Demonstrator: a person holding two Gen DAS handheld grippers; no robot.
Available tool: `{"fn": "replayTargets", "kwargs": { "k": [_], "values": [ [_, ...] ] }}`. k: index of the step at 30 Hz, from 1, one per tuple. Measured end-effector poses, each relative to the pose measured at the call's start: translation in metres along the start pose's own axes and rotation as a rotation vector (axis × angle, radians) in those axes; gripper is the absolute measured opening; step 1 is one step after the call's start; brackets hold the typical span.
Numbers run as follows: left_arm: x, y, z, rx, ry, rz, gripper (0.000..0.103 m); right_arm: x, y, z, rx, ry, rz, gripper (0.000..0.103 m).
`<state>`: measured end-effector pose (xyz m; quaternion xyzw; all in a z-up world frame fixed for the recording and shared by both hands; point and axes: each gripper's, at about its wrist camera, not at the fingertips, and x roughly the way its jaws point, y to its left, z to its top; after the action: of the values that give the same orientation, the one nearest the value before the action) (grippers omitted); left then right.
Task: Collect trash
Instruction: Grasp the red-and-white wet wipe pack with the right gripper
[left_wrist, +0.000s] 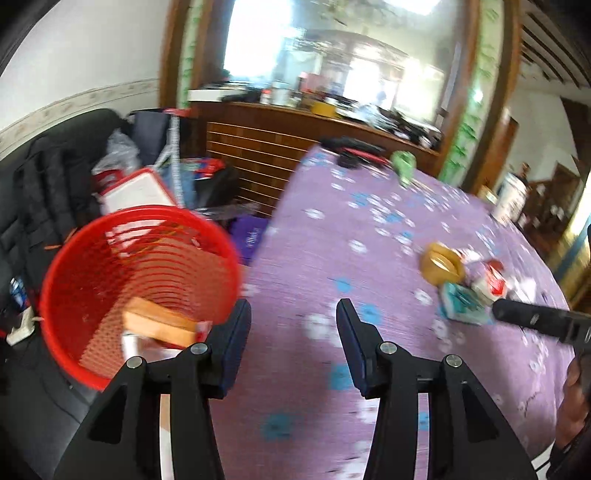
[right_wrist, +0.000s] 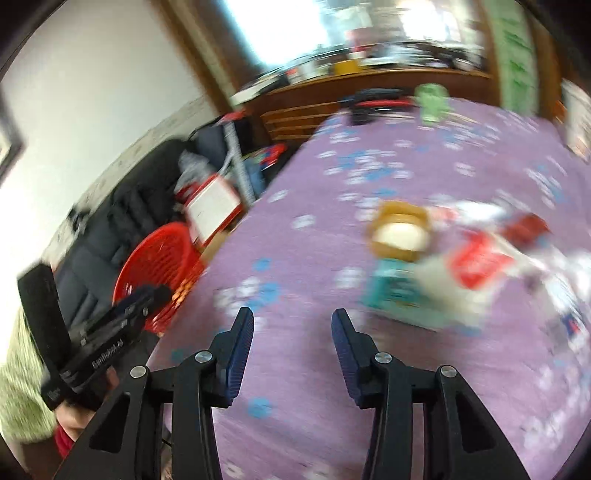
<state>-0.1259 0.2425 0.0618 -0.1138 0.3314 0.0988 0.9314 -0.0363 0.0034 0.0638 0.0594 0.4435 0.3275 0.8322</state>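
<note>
**Purple tablecloth half cleared, heap of trash waiting at the right**

Purple flowered cloth is covering the table (left_wrist: 332, 258), and a cluttered wooden cabinet is standing behind it at 12 o'clock. Off the table's left edge, at 9 o'clock in the left wrist view, a red basket (left_wrist: 92, 266) is sitting with an orange box (left_wrist: 159, 321) and some paper already lying inside, so part of the job looks done.

Trash is lying in a heap at 2 o'clock in the right wrist view: a yellow bowl (right_wrist: 400, 230), a teal packet (right_wrist: 395, 291), a red-and-white carton (right_wrist: 476, 264) and blurred scraps beyond.

Both tools are hanging empty with a moderate gap between the jaws: the left gripper (left_wrist: 293, 317) over bare cloth just beside the basket rim, the right gripper (right_wrist: 292, 326) over bare cloth near the teal packet.

Open cloth is giving free room between basket and heap; the table edge and basket rim are the only obstacles I can see.
</note>
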Motion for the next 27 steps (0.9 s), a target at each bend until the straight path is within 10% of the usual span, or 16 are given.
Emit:
{"fn": "replayTargets", "kwargs": {
  "k": [13, 27],
  "values": [
    [0.023, -0.098, -0.015, 0.180, 0.070, -0.111, 0.049, 0.003, -0.138, 0.023, 0.423, -0.007, -0.079, 0.065],
    [0.036, -0.127, -0.016, 0.239, 0.116, -0.139, 0.059, 0.023, -0.133, 0.023, 0.332, 0.028, -0.110, 0.049]
  ]
}}
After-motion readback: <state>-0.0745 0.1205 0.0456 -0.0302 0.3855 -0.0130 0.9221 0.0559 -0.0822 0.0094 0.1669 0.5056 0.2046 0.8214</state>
